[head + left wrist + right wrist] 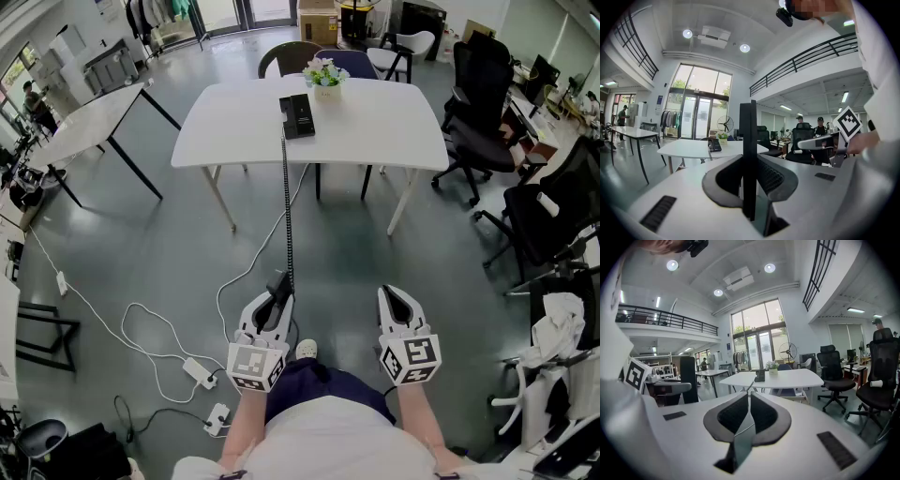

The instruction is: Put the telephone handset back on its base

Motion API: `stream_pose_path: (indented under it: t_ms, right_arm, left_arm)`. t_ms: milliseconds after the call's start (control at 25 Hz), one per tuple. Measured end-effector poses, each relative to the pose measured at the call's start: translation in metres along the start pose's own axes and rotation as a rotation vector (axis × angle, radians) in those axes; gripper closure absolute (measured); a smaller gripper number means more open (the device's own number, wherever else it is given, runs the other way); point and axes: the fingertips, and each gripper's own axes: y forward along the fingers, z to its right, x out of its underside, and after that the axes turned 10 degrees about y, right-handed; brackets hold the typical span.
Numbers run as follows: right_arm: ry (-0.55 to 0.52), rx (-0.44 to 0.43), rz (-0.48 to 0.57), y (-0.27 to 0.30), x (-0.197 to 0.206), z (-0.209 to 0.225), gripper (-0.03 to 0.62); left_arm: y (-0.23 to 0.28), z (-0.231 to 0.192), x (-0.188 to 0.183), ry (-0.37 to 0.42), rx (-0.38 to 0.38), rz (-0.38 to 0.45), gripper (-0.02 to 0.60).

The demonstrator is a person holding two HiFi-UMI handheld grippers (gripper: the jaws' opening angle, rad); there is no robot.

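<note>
Handset stands upright, pinched by the narrowly parted jaws of the left gripper, well away from its base on the counter, so the cord pulls straight. Right gripper jaws meet, empty, likely spare.

Left gripper clamped on handset, right gripper closed (empty), side by side.

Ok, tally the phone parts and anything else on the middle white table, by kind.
Phone base: 1
Handset: 1, gripped in the left tongs
Cord: 1
Flower pot: 1
Total: 4
</note>
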Motion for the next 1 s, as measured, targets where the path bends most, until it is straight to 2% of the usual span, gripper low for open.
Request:
stream_pose_path:
  t_ms: [440, 1000]
  right_arm:
    - [0.0, -0.032, -0.004, 0.009, -0.003, -0.009, 0.551]
    - [0.012, -0.021, -0.038, 0.034, 0.019, -0.043, 0.551]
  left_arm:
    - [0.006, -0.003, -0.008, 0.011, 0.007, 0.012, 0.497]
    - [-0.006, -0.038, 0.015, 0.009, 0.035, 0.006, 0.497]
